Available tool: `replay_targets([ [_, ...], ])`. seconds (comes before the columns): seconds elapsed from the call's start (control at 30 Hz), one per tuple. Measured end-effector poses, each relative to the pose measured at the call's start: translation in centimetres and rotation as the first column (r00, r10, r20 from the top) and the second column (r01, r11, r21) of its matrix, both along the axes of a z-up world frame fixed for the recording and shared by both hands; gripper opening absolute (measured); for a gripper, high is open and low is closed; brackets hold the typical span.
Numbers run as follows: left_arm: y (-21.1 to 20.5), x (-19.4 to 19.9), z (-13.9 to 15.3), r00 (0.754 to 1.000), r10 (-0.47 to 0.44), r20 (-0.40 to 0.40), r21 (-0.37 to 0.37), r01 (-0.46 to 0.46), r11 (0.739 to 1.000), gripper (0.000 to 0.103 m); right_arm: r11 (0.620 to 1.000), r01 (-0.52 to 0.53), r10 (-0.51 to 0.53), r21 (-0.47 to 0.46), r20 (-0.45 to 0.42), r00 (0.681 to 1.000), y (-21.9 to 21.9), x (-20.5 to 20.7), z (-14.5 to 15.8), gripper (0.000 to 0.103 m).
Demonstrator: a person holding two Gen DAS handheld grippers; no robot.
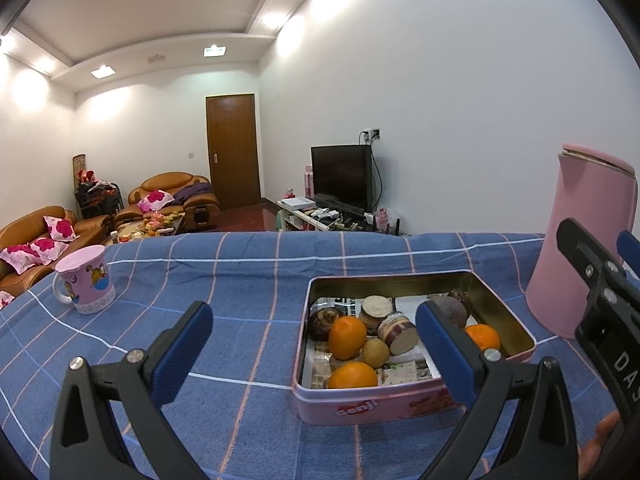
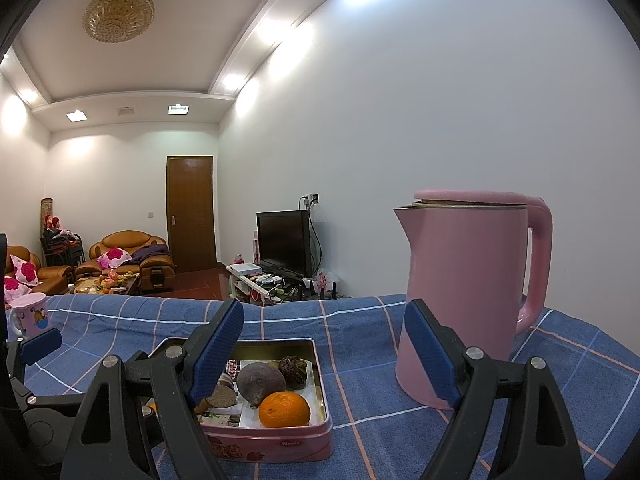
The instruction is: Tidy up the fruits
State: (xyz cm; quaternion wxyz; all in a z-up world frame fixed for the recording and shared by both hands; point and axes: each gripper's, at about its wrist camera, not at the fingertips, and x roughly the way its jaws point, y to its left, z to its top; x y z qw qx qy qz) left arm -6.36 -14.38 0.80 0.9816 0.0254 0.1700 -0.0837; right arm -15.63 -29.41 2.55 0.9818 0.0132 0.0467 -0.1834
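1. A shallow pink rectangular metal tin [image 1: 404, 404] sits on the blue checked tablecloth [image 1: 240, 280], lined with printed paper, probably to keep the fruit off the bare metal.
2. The tin holds the fruit, all lying loose on the lining: three oranges [image 1: 347, 337], a small yellowish round fruit [image 1: 375, 353], a dark purple round fruit [image 2: 261, 382], a brown knobbly piece [image 2: 293, 368], and cut pieces with pale faces [image 1: 397, 331].
3. The left gripper [image 1: 316, 350] hovers just in front of the tin, spread wide and gripping nothing; its right finger [image 1: 446, 354] overlaps the tin's near right side in the left wrist view.
4. The right gripper [image 2: 326, 354] is likewise wide apart and empty, poised above the tin's right part, where an orange [image 2: 284, 409] lies near the front wall.
5. A tall pink electric kettle [image 2: 464, 300] stands just right of the tin, and a pink cartoon-printed mug [image 1: 85, 285] sits well apart on the left.
6. Judging by this, sorting is about to start or just finished; no fruit lies outside the tin.
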Motion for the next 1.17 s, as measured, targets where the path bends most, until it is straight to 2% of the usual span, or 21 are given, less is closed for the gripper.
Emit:
replay_targets([
  [1.17,-0.53,0.17,-0.04,1.000,-0.005,-0.010,0.000,0.005,1.000,0.103,0.999,0.038,-0.038,0.019,-0.012,0.999,-0.60,0.03,-0.14,0.084],
])
